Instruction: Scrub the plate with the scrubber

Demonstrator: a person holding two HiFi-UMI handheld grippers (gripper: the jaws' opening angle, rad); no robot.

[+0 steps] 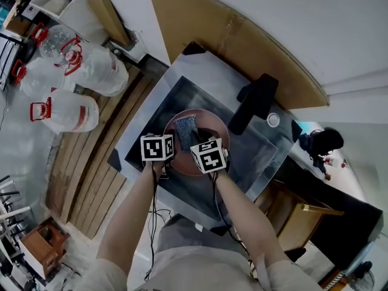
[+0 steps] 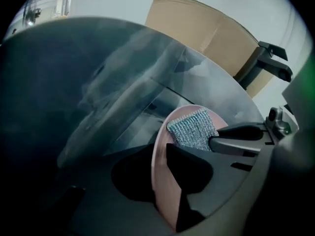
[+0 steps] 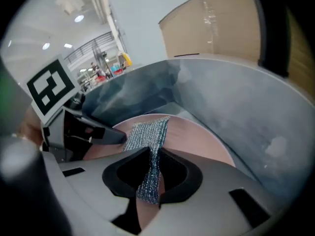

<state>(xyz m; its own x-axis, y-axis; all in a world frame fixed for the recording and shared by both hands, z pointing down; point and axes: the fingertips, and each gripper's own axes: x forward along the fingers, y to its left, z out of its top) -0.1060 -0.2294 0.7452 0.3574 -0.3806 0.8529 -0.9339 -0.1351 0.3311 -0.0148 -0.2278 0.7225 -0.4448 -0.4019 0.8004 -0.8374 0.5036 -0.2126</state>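
While the left tool (image 2: 165, 176) clamps the near-left rim of the plate (image 3: 197, 136) in the sink (image 1: 254, 156), the right tool (image 3: 150, 176) pinches the scrubber (image 1: 186, 129) against its face. Hard rubbing could tug the thinly held mesh free or lever the plate loose.

The left forearm (image 1: 130, 220) and right forearm (image 1: 245, 214) reach forward side by side, bare, with both grippers pitched steeply downward and close together. The left gripper (image 2: 157, 173) clamps the plate (image 2: 158, 151) by its rim. The right gripper (image 3: 151, 180) pinches the lower end of the scrubber (image 3: 146, 134).
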